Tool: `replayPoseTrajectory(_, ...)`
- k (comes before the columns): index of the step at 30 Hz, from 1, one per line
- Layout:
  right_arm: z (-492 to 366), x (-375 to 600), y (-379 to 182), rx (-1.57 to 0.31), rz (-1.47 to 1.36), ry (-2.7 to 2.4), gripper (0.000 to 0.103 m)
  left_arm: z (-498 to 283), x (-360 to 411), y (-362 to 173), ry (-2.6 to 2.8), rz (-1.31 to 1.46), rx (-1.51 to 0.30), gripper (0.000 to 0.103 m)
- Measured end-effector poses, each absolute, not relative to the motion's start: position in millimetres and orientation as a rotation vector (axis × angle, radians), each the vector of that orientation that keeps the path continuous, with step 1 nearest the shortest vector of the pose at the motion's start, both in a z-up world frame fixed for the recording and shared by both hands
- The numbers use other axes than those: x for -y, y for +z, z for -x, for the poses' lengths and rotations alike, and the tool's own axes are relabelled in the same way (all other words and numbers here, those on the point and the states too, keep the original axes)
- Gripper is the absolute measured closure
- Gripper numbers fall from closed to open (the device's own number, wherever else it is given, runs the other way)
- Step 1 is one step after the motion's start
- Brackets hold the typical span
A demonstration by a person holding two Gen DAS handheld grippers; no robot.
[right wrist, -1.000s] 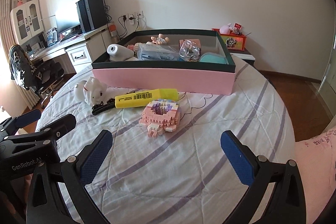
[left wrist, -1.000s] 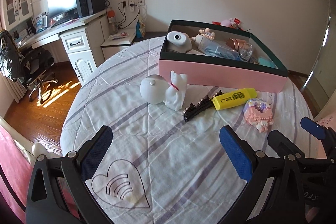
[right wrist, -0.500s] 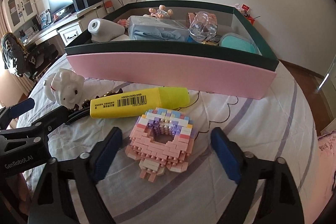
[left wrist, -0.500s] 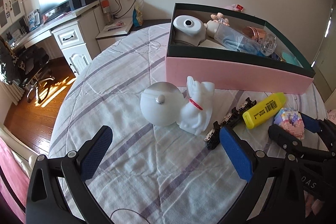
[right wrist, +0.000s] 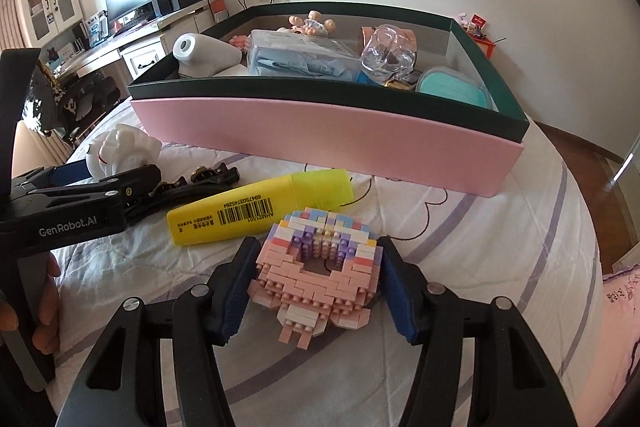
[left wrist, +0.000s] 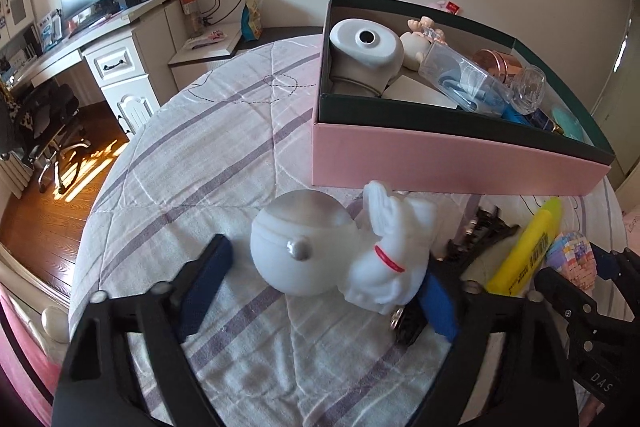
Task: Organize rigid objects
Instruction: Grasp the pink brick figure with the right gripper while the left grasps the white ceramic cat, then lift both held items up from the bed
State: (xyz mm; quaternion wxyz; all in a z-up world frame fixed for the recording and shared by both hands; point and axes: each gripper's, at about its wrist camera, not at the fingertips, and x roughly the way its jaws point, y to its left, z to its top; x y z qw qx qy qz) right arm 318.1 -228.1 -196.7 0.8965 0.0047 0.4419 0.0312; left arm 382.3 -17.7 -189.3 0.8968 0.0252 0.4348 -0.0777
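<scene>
From the left wrist camera, the left gripper (left wrist: pixel 320 283) is closing around a white figurine (left wrist: pixel 344 255), a rounded dome joined to a small white animal with a red collar, which is sitting on a quilted bedspread (left wrist: pixel 208 155) striped in lilac. The right pad is meeting the animal's side while the left pad is standing a little clear of the dome. Beyond it a pink box (left wrist: pixel 440 163) with a dark green lining is lying on the spread, holding a grey device, a doll, a clear bottle and other items. Past the bed a white desk (left wrist: pixel 100 55) is carrying a monitor, and sunlight is falling on the wooden floor (left wrist: pixel 52 195). From the right wrist camera, the right gripper (right wrist: pixel 316 291) is closing on a pastel brick model (right wrist: pixel 316 267) resting on the spread, both blue pads lying against its sides. A yellow highlighter (right wrist: pixel 260 211) is lying just behind it, beside a black hair clip (right wrist: pixel 192 183). A hand (right wrist: pixel 40 311) is gripping the other tool's handle at the left edge.
</scene>
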Motion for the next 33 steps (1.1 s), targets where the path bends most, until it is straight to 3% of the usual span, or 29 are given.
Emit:
replayPoseTrajectory(1,-318.2,228.1,-197.0,-0.916,-0.01,0.065,0.043,-380.3,18.8,-188.4,-0.161,-0.059,-0.891,0.033)
replayPoseTrajectory(17,-280.6,236.8,-172.7,-0.801,-0.095,0.095,0.043,-294.0,30.2,-146.1,-0.136,-0.073,-0.742,0.033)
replayPoseTrajectory(33,-168.8,219.7,-69.8,-0.518,-0.02,0.089,0.043,-178.3,49.0,-55.8,-0.172,-0.076,-0.509,0.033)
